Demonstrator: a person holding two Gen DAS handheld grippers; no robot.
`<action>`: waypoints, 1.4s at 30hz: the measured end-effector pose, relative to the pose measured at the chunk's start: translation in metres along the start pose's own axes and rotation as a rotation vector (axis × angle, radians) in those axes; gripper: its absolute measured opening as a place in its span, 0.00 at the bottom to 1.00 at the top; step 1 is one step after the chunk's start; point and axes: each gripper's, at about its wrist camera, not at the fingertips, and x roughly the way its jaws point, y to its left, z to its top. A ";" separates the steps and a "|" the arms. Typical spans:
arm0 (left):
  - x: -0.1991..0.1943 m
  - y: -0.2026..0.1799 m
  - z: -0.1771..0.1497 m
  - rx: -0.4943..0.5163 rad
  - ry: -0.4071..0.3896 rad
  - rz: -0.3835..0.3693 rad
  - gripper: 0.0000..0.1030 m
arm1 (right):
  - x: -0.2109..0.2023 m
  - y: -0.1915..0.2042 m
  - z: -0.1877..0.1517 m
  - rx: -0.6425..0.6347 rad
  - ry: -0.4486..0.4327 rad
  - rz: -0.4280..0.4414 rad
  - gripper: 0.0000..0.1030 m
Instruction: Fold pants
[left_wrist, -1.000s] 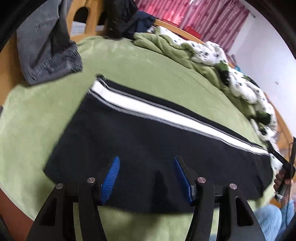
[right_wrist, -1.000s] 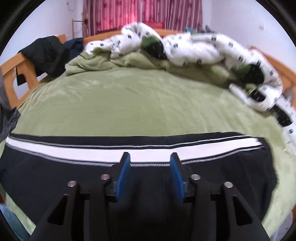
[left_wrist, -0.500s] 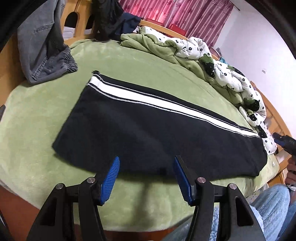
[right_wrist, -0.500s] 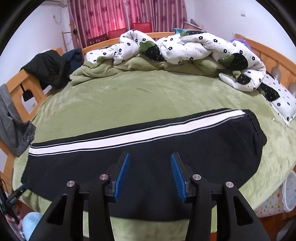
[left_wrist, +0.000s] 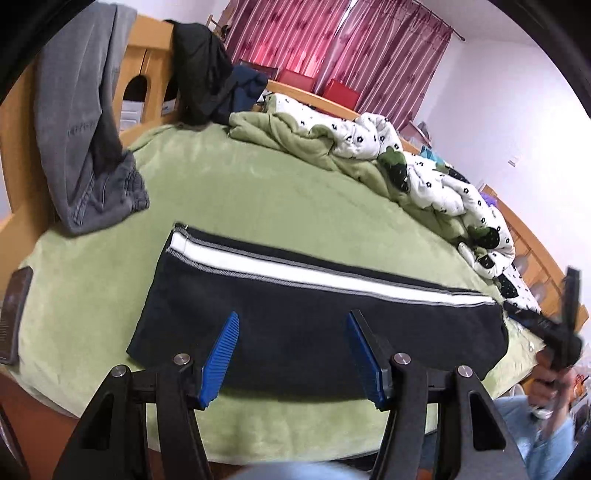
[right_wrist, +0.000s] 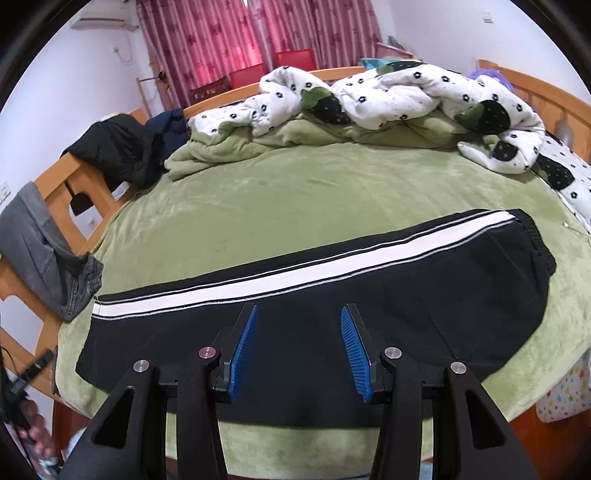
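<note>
Black pants (left_wrist: 314, 321) with a white side stripe lie flat, folded lengthwise, on the green bed; they also show in the right wrist view (right_wrist: 332, 295), waistband at the right. My left gripper (left_wrist: 291, 321) is open and empty, held above the pants' near edge toward the leg end. My right gripper (right_wrist: 299, 315) is open and empty, above the pants' middle near edge. The right gripper also shows at the far right of the left wrist view (left_wrist: 561, 332), held in a hand.
A green blanket (right_wrist: 295, 192) covers the bed. A crumpled white flowered duvet (right_wrist: 388, 96) lies along the far side. Grey jeans (left_wrist: 85, 122) and a dark jacket (left_wrist: 199, 74) hang on the wooden bed frame. A dark phone (left_wrist: 13, 314) lies at the left edge.
Both grippers have pulled back and up from the pants, so more of the bed shows. The pants lie still. Both stay open.
</note>
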 end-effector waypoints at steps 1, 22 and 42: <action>-0.005 -0.008 0.004 -0.003 0.001 -0.003 0.56 | 0.006 0.002 0.001 -0.008 0.009 0.015 0.45; 0.083 0.005 -0.045 -0.098 0.133 0.065 0.56 | 0.063 -0.031 -0.005 0.070 0.132 -0.043 0.46; 0.077 0.062 -0.083 -0.155 0.096 -0.186 0.56 | 0.093 0.011 -0.037 -0.006 0.122 -0.115 0.46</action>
